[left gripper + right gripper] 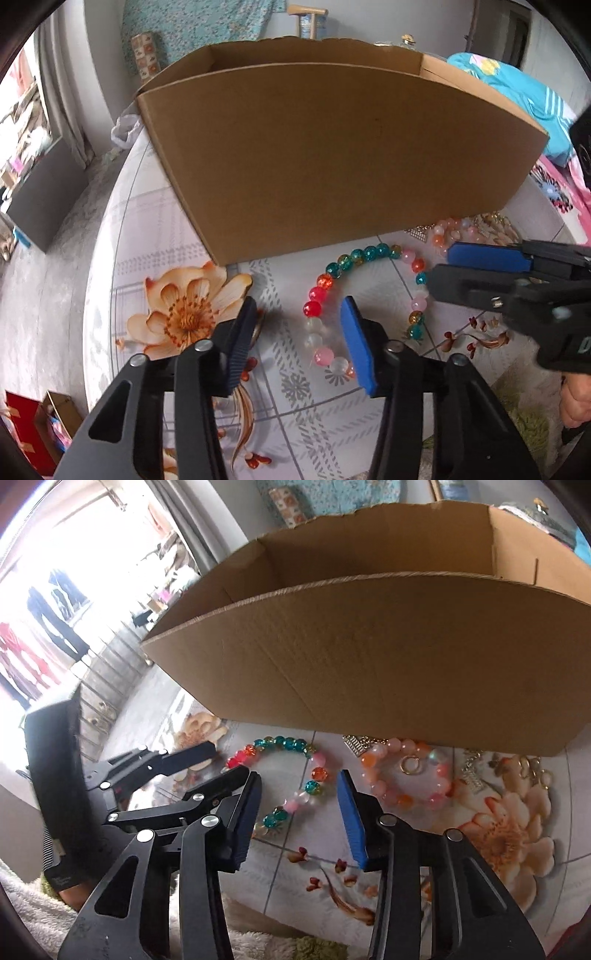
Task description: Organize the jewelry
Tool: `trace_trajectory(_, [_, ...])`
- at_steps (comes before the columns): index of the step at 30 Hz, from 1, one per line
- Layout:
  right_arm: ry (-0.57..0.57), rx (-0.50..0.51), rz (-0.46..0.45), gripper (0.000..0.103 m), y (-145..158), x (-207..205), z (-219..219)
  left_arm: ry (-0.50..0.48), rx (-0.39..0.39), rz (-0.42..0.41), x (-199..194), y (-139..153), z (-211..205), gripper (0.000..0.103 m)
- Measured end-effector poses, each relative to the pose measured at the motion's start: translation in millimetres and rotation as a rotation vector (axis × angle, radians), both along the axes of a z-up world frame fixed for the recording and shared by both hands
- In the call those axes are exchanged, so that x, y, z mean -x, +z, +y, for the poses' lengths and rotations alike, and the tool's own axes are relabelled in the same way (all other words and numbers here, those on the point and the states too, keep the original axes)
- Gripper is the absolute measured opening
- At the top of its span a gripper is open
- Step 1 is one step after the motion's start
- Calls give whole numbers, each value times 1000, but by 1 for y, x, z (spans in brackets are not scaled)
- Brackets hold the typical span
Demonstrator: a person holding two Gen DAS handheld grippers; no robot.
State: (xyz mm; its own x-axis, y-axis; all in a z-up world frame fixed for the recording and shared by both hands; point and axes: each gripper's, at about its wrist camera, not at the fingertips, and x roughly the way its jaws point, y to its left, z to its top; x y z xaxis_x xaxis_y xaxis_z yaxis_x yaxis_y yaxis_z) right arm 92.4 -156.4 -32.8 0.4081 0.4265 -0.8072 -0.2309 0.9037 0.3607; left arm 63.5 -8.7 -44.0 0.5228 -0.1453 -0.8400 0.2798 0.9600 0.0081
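Bright daylight, window (55,572) blown out; fisheye edges warped, dark vignette, slight blur.

Counter (155,229): pale floral-print top, big orange flower print at left. Open cardboard box (332,155) sits at the back. In front of it, a multicolour bead bracelet (325,280), a pink-orange bead bracelet (406,775) to its right, and gold and silver trinkets (532,768) beside the box.
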Motion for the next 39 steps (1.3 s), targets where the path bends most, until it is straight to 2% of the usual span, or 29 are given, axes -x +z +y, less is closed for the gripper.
trace_trajectory(4, [8, 34, 19, 33, -6, -7, 9, -20, -4, -6, -4, 0, -5, 37])
trace_trajectory(6, [10, 47, 28, 28, -9, -9, 13, -31, -5, -8, -7, 1, -8, 33])
trace_trajectory(10, [17, 80, 15, 23, -8, -12, 22, -47, -8, -13, -10, 1, -13, 22])
trace_trajectory(12, [12, 107, 9, 12, -8, -12, 24, -53, -11, -19, -11, 2, -17, 14])
trace_trajectory(14, [9, 107, 13, 9, -9, -13, 25, -61, -20, -26, -11, 2, -20, 9])
trace_trajectory(24, [-1, 77, -16, 8, 4, 4, 25, -71, 28, -54, -5, 15, -22, 9])
trace_trajectory(39, [-27, 36, -123, 7, 50, 52, -5, -75, 62, -170, 34, 53, -18, 9])
